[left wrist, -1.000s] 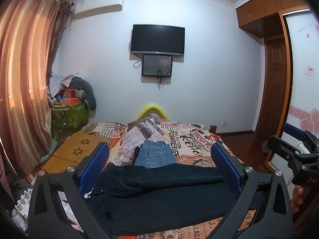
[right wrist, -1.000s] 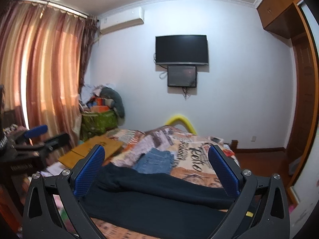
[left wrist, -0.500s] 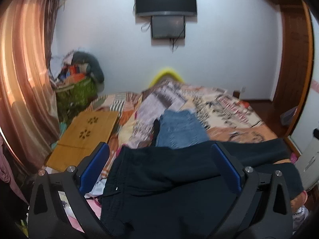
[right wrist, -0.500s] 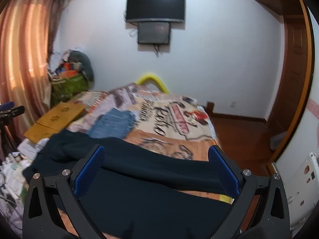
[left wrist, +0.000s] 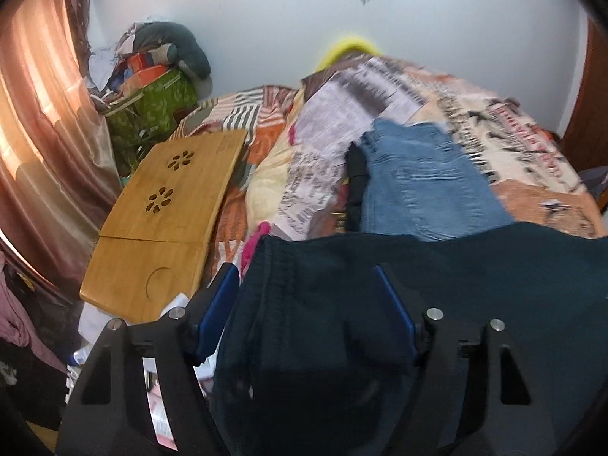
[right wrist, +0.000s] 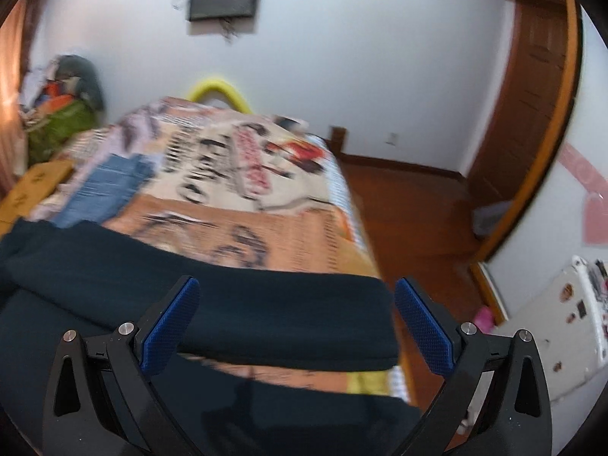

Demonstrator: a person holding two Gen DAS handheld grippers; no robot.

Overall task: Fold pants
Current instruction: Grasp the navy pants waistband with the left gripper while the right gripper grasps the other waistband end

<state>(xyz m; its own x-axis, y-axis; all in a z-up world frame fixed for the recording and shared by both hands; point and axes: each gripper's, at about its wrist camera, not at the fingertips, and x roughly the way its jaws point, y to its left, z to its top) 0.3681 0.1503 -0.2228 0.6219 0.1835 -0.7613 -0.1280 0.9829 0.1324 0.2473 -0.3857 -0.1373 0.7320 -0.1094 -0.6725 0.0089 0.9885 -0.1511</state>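
now both down at bed's (right wrist: pixel 304 235) near edge: left gripper (left wrist: pixel 307 304) closing, not yet clamped, over pants (left wrist: pixel 380 288) waistband; right gripper (right wrist: pixel 294 323) open around leg cuff.

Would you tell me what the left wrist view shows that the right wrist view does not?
Only the left wrist view shows the pants' waistband end and the left gripper, open. Only the right wrist view shows the leg end, the wooden floor, the door and the right gripper, open. Both share the dark pants, folded jeans and wooden tray.
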